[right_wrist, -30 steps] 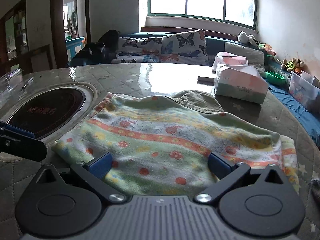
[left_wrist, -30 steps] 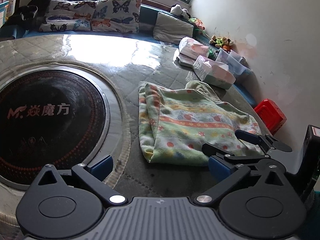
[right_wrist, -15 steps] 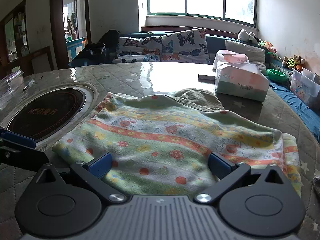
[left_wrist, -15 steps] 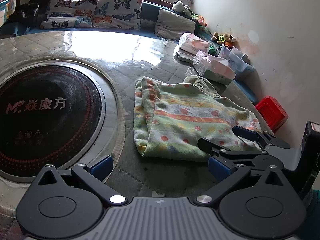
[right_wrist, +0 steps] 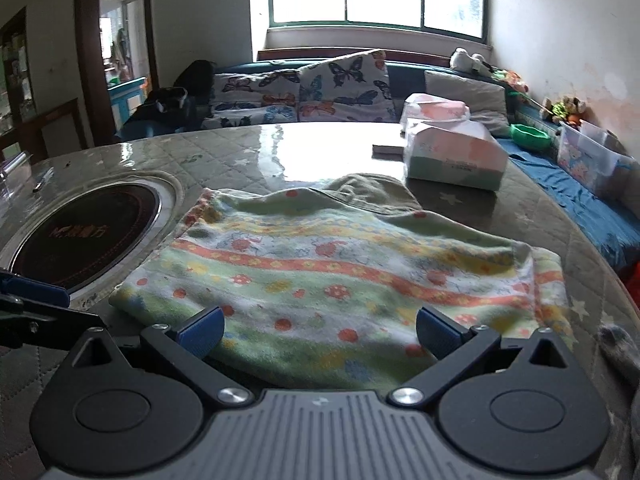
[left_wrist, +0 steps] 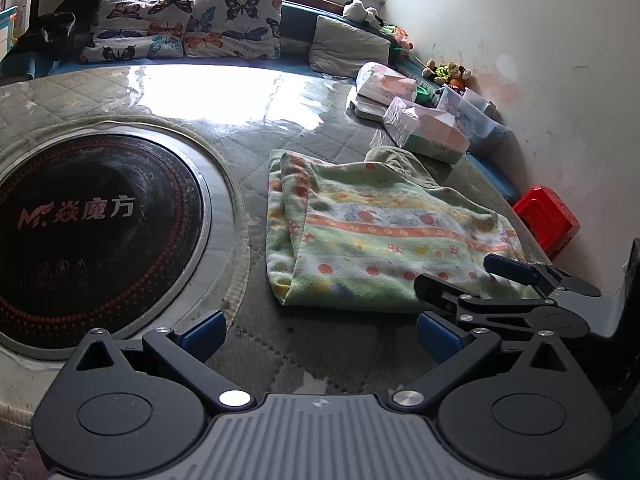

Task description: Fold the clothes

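The garment [right_wrist: 340, 276] lay folded over on the table [left_wrist: 248, 128]. Both the left gripper [left_wrist: 320, 334] and right gripper [right_wrist: 320, 326] gaped, holding nothing; more folding probably remained.

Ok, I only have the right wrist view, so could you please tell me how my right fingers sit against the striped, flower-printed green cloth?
Observer: The left wrist view shows the right gripper open, its fingers spread over the near edge of the striped, flower-printed green cloth, towards the right corner.
Operator: Thank you. And the left gripper? I can see only one finger of it.
Observer: The left gripper is open too. It is over the grey quilted table cover, short of the cloth and beside the round black cooktop.
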Available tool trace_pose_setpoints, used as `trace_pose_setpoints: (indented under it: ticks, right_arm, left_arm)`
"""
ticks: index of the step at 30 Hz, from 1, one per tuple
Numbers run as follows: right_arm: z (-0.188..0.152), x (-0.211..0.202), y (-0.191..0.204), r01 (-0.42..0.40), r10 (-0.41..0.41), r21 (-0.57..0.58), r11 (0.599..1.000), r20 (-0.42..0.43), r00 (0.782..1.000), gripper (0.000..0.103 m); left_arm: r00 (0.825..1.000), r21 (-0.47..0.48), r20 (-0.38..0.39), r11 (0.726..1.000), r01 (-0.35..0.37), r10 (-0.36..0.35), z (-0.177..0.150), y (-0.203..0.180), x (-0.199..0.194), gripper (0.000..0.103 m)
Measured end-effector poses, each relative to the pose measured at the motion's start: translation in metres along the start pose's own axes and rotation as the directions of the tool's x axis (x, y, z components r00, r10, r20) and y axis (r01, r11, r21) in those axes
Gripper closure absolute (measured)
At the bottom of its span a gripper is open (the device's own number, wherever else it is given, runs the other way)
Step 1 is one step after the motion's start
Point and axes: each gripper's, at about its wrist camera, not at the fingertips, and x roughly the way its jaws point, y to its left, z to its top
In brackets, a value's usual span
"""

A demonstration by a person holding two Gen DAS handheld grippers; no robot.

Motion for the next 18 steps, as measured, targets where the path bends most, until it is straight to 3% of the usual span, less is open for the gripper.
trace_pose_setpoints:
  ticks: [18]
  right_arm:
    - [-0.010,-0.030,0.003,0.070,-0.071,0.034,0.997,0.018,0.997,0.000]
  left_arm:
    - [1.000,0.043,-0.016,0.999,0.014,-0.014,-0.007,-0.011,-0.005,0.000]
